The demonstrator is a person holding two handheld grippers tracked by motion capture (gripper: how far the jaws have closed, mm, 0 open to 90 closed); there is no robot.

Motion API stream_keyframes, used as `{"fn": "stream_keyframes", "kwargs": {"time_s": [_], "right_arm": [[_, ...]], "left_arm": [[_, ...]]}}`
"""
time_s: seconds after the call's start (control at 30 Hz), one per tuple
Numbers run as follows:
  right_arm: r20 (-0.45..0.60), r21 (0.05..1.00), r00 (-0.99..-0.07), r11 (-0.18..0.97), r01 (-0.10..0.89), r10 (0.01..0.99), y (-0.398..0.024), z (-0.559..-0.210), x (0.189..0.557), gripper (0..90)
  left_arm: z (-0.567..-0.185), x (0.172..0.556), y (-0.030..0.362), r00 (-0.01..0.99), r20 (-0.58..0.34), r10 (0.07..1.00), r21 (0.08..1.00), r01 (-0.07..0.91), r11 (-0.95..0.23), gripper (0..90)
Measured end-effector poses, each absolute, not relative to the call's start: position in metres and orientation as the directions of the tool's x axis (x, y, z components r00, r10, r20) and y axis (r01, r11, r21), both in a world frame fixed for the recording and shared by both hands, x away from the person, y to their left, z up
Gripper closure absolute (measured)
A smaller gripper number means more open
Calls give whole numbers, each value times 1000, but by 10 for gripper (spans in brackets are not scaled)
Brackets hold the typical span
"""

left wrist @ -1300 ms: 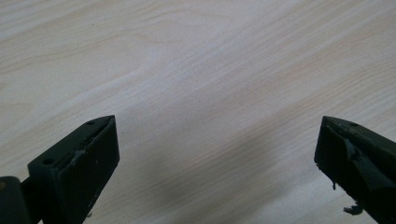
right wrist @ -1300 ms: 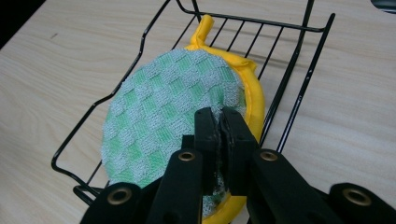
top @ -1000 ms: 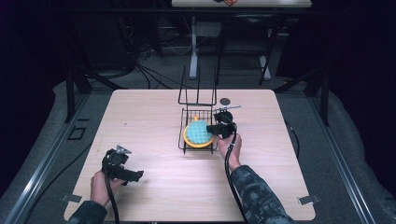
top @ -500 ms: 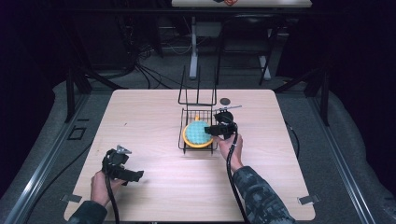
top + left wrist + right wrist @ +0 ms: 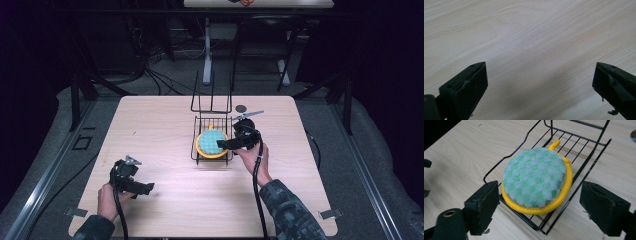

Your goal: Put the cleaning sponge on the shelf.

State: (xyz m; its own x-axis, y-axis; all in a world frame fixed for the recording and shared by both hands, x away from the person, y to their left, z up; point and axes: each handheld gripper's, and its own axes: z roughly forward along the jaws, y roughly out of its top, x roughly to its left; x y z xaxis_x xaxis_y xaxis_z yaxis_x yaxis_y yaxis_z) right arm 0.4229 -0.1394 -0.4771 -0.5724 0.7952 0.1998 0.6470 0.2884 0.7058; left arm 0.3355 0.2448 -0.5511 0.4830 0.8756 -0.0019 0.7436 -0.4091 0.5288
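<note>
A round pot holder (image 5: 211,142) (image 5: 535,179), green-checked with a yellow rim and loop, lies in a black wire rack (image 5: 212,107) (image 5: 584,162) at the table's middle. My right gripper (image 5: 226,145) (image 5: 539,207) hovers open just in front of the rack's right side, jaws spread wide on either side of the pot holder without touching it. My left gripper (image 5: 145,188) (image 5: 539,85) rests low over bare wood near the front left of the table, open with nothing between its jaws.
The light wooden table (image 5: 160,125) has a small dark round object (image 5: 241,108) behind the rack at the right. Table legs, frames and cables stand on the dark floor beyond the far edge.
My right gripper has edged slightly toward the rack's front. The left gripper has stayed put.
</note>
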Motion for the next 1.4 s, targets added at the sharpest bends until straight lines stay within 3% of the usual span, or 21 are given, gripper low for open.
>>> {"fn": "stream_keyframes", "kwargs": {"time_s": [0.47, 0.97, 1.4], "right_arm": [[148, 739, -609, 323, 592, 779, -184, -447, 387, 15], [90, 750, -600, 343, 566, 795, -238, -435, 331, 0], [95, 737, -538, 303, 604, 838, -285, -454, 290, 0]], "left_arm": [[-551, 335, 244, 483, -1, 876, 528, 744, -410, 1], [-551, 335, 243, 482, 0, 876, 527, 745, -409, 1], [-551, 334, 242, 489, 4, 872, 525, 741, -418, 1]]}}
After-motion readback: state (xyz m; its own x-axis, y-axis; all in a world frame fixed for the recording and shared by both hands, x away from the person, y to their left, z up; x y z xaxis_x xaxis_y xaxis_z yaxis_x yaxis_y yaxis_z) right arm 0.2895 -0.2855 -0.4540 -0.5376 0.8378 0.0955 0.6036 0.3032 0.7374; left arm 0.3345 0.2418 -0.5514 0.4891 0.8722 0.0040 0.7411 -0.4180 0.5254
